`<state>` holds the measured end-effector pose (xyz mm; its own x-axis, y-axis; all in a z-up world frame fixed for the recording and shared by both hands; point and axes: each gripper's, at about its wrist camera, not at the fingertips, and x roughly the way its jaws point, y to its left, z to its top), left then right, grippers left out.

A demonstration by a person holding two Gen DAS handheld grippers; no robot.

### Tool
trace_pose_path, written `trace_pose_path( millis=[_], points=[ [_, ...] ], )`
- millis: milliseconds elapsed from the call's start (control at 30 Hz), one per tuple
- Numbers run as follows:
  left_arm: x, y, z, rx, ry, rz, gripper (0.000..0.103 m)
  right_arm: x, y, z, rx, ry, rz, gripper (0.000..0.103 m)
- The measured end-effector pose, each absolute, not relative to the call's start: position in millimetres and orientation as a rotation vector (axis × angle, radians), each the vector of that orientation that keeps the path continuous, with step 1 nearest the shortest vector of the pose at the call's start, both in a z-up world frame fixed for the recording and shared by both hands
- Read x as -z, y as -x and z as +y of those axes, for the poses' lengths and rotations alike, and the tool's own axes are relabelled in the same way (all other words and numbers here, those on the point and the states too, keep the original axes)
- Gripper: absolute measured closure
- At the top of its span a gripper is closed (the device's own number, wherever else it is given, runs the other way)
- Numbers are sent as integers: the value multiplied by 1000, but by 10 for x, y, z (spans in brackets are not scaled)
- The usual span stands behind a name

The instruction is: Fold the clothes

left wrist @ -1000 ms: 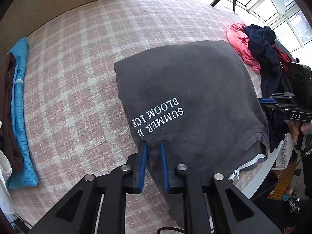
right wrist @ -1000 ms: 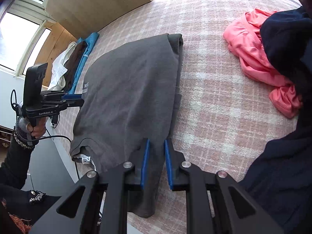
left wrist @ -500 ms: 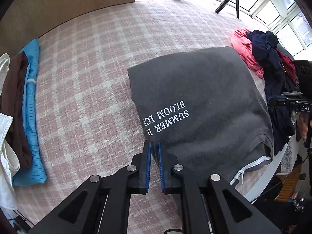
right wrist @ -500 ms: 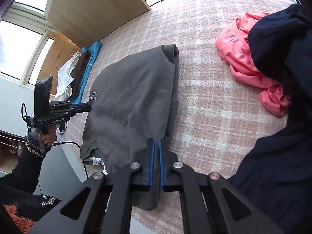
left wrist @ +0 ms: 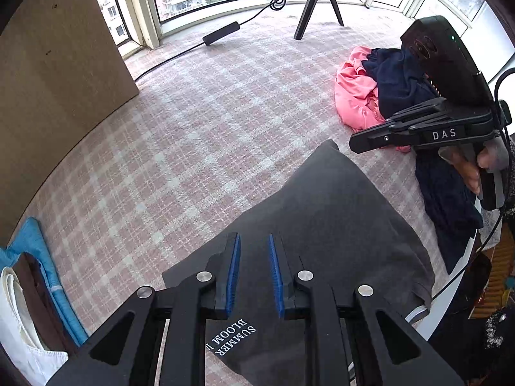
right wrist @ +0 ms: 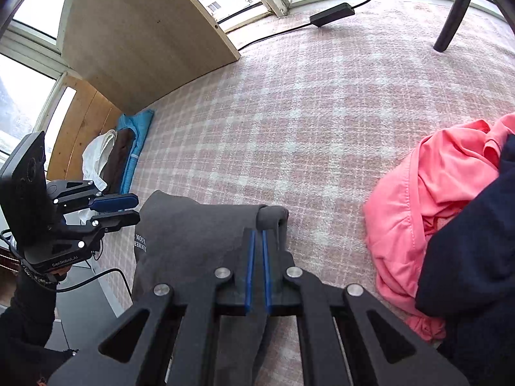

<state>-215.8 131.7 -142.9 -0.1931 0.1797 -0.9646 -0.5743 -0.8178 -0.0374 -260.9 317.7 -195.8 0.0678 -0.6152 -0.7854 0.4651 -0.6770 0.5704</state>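
**Left gripper open above the folded grey shirt**

We saw the left gripper (left wrist: 254,270) held with its blue-padded fingers (left wrist: 232,273) apart above the dark grey shirt (left wrist: 328,218), which lay folded on the pink plaid cover (left wrist: 193,135). White lettering read "SUMMER BLOOM". To the right, the right gripper (left wrist: 357,143) reached in, a hand (left wrist: 482,164) on its grip. Beyond it lay a pink garment (left wrist: 354,96) touching a navy garment (left wrist: 399,77). Folded blue, brown and white clothes (left wrist: 35,292) sat at the left edge.
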Motion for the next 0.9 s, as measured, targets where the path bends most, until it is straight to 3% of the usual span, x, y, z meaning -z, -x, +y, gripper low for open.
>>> trace_pose_path(
  millis=[200, 433, 667, 800, 900],
  points=[
    [1806, 2201, 1328, -1959, 1627, 539, 82, 2150, 2883, 2976, 1669, -1603, -166, 97],
    [1877, 2167, 1235, -1950, 1572, 506, 92, 2374, 3050, 2826, 1542, -1677, -244, 97],
    [1918, 2165, 1128, -1933, 1561, 435, 94, 2227, 3033, 2945, 1646, -1603, -91, 102],
    [1919, 2169, 1101, -1925, 1567, 404, 94, 2125, 3226, 3444, 1744, -1621, -278, 102],
    [1916, 2160, 1115, -1912, 1564, 421, 94, 2022, 3091, 3265, 1649, -1634, -226, 95]
  ],
)
